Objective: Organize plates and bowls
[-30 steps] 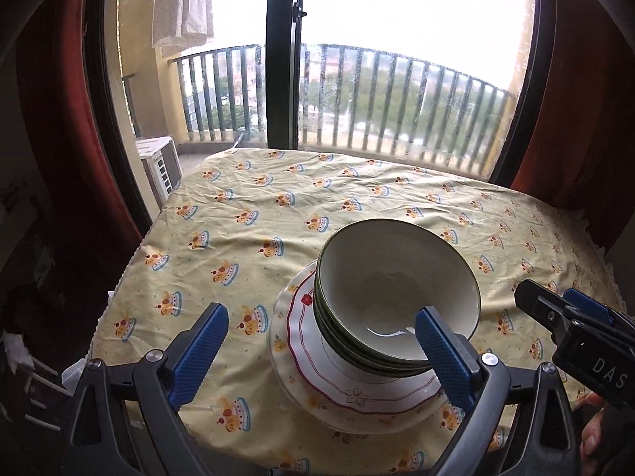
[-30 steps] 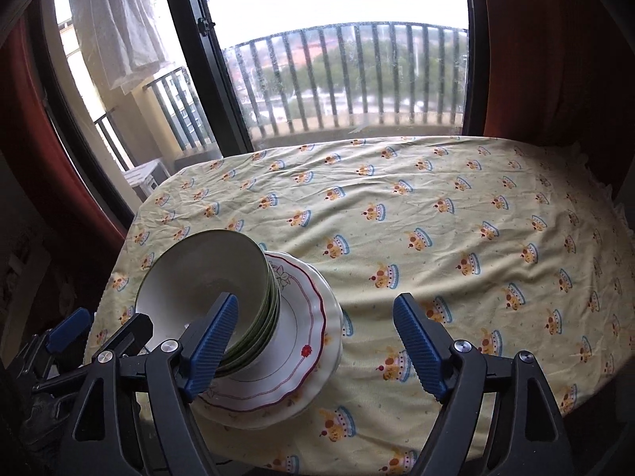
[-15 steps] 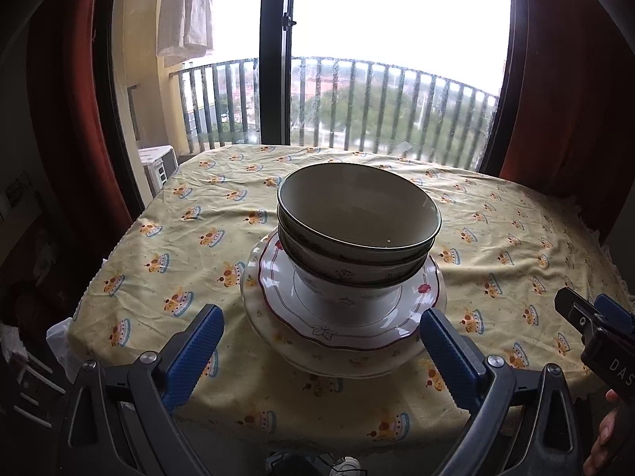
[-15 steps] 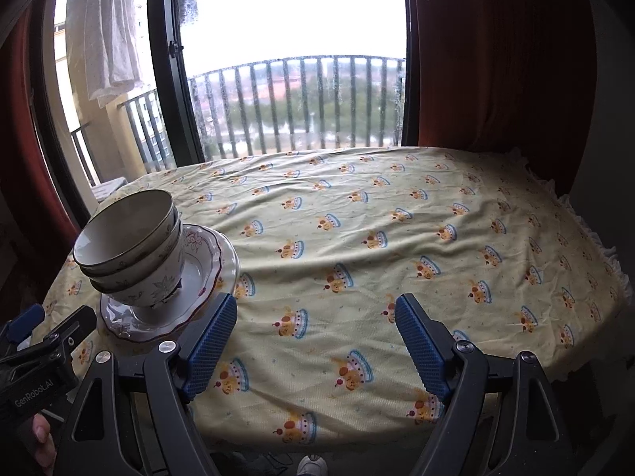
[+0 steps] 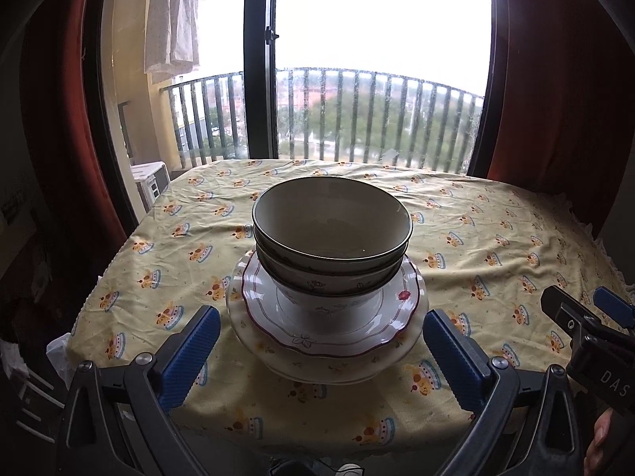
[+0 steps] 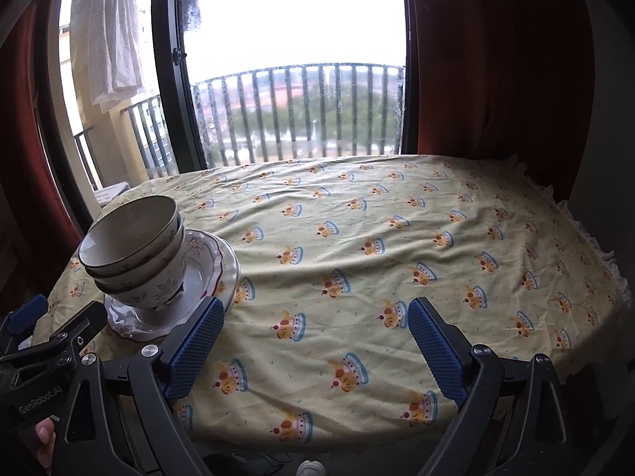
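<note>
Both grippers, left gripper (image 5: 317, 341) and right gripper (image 6: 313, 341), have backed off the bowls (image 5: 332, 234), jaws opening and empty, the tablecloth (image 6: 397, 246) apparently bare rightward.

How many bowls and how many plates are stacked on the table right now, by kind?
Bowls: 3, nested, judging by the rims that show
Plates: 2, the red-rimmed one on a larger pale one
Total: 5 dishes, all in one stack on the table
</note>
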